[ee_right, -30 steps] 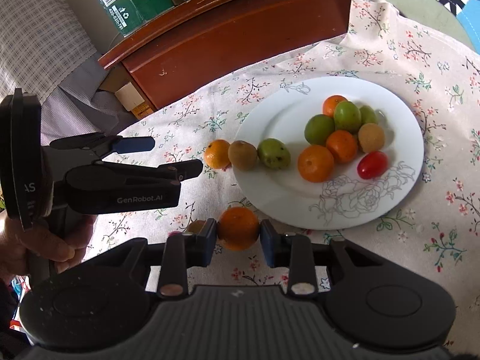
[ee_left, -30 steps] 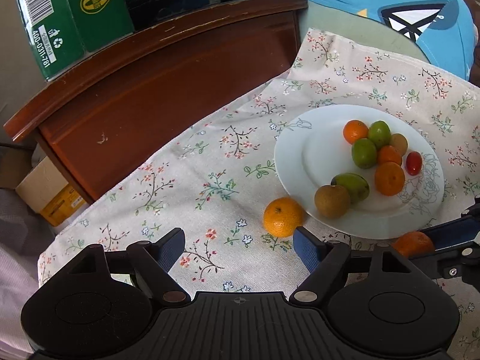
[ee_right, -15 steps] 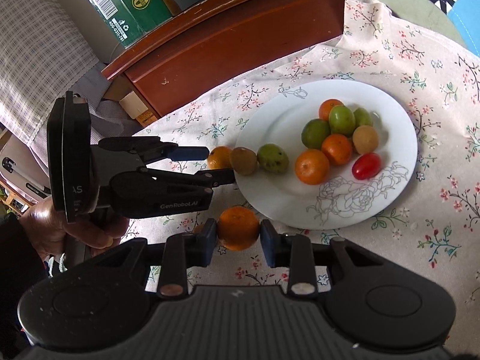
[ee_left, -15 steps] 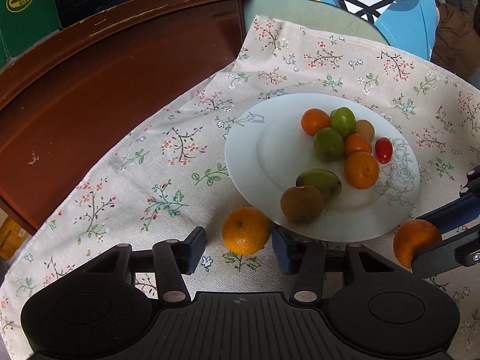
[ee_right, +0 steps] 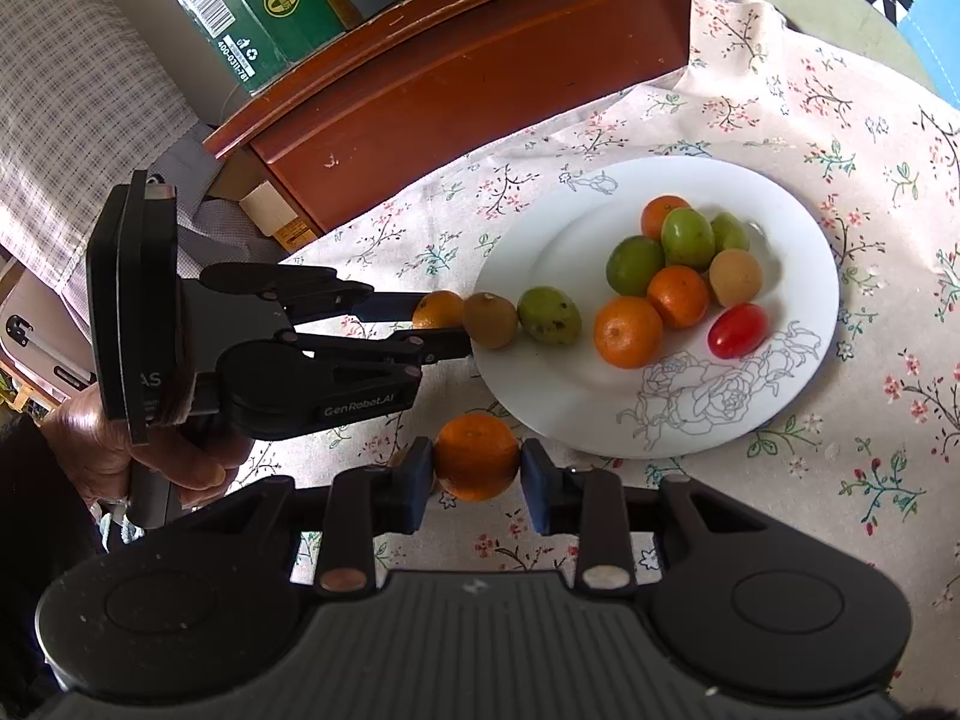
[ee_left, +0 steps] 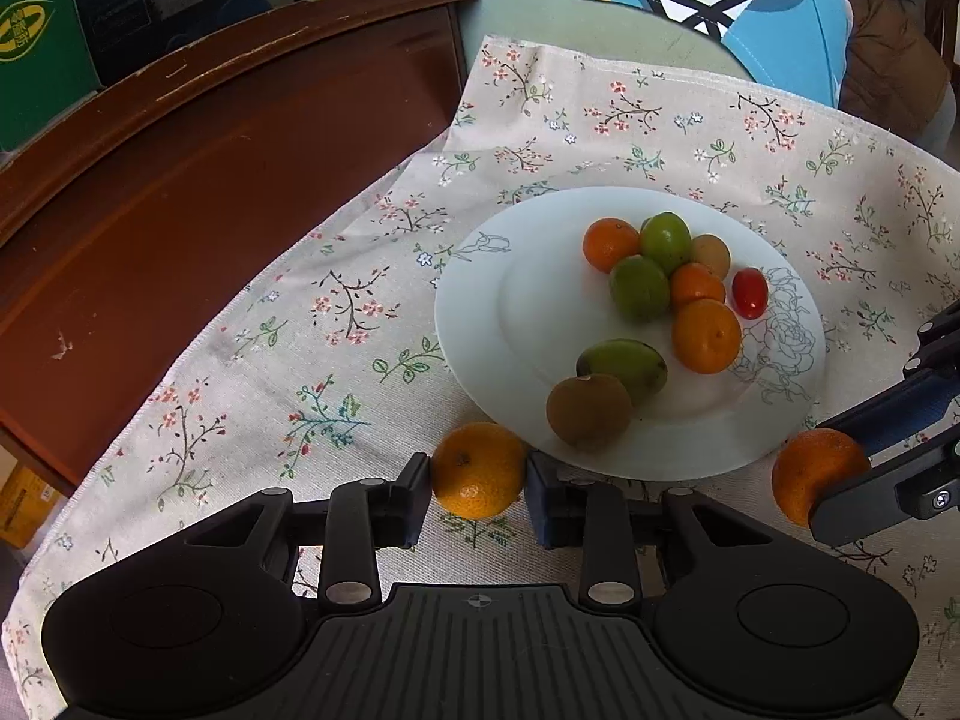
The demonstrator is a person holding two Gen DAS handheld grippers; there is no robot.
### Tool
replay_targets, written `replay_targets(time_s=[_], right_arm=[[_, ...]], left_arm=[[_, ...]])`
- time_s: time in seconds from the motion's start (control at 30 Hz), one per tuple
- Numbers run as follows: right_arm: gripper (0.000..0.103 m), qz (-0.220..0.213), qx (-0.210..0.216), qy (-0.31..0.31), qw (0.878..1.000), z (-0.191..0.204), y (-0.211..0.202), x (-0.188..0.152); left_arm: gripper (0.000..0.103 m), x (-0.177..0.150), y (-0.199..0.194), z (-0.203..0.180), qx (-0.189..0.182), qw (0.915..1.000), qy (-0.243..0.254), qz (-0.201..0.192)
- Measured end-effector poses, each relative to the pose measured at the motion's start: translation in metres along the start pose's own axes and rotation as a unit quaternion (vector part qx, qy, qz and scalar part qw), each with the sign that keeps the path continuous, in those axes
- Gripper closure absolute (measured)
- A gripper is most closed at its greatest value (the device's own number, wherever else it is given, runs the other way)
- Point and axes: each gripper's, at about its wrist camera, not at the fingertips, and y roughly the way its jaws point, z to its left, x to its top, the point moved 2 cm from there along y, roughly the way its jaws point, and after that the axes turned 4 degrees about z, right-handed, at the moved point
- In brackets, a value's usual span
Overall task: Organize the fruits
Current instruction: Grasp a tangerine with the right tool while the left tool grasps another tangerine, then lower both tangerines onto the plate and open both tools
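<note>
On the left, our left gripper [ee_left: 478, 492] has narrowed from wide open a second ago; its jaws are closing on the tangerine [ee_left: 478, 469] lying on the cloth, touching the plate's [ee_left: 480, 324] near rim. So this fruit looks about ready to lift. To the right, our right gripper [ee_right: 477, 474] stays clamped on a second tangerine [ee_right: 477, 456], unchanged, beside the plate.

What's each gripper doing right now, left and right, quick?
Left gripper: jaws closing around an orange on the cloth, pads touching it.
Right gripper: shut on another orange.
</note>
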Motion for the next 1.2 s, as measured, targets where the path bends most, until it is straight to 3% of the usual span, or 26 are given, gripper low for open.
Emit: replay_targets(time_s=[0.17,0.3,0.53,0.9,0.97,1.03,1.2], right_arm=[[0.071,-0.028,-0.002,-0.007,1.000,0.001,-0.011,0.010],[0.071,-0.069,-0.025,-0.019,0.997,-0.002,-0.025,0.025],[0.071,-0.107,-0.070,0.016,0.992,-0.028,-0.025,0.047],[0.071,-0.123,-0.084,0.046,0.988,-0.044,-0.024,0.060],[0.069,-0.123,-0.085,0.055,0.987,-0.046,-0.023,0.061],[0.068,-0.127,-0.091,0.065,0.986,-0.048,-0.023,0.061],[0.068,-0.126,-0.095,0.061,0.986,-0.047,-0.024,0.061]], left_arm=[[0.072,0.012,-0.020,0.012,0.013,0.9968,-0.066,-0.042],[0.072,0.035,-0.028,0.006,0.037,0.9935,-0.083,-0.069],[0.072,0.050,-0.017,-0.002,0.078,0.9893,-0.113,-0.049],[0.072,0.057,-0.009,-0.009,0.065,0.9879,-0.136,-0.037],[0.070,0.060,-0.010,-0.017,0.081,0.9891,-0.117,-0.039],[0.062,0.063,-0.010,-0.021,0.095,0.9890,-0.109,-0.030],[0.055,0.069,-0.014,-0.024,0.102,0.9887,-0.107,-0.026]])
